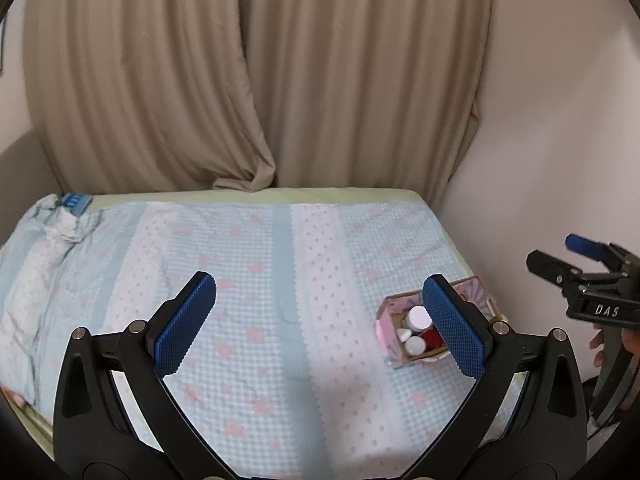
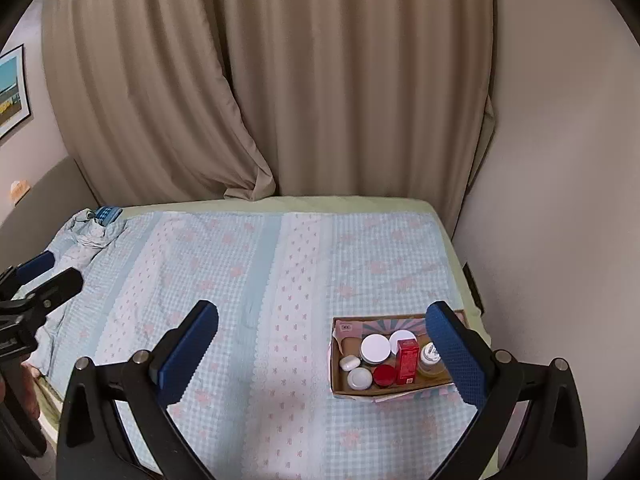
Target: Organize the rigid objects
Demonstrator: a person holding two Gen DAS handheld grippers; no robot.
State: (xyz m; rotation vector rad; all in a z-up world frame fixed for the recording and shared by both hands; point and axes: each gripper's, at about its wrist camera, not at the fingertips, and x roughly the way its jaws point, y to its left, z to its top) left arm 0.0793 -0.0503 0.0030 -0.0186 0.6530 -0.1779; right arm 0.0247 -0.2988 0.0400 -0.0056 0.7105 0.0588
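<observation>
**Bed Surface and Directly Supported Items**

The bed (image 2: 248, 200) carries a pale green sheet, exposed along its far edge. A light blue checked coverlet (image 2: 248, 288) with pink floral print and white dotted bands lies flat over it. At the 10 o'clock corner the coverlet is bunched, with a small blue item (image 2: 107, 214) on the folds. At 4 o'clock sits an open cardboard box (image 2: 335, 364).
</observation>
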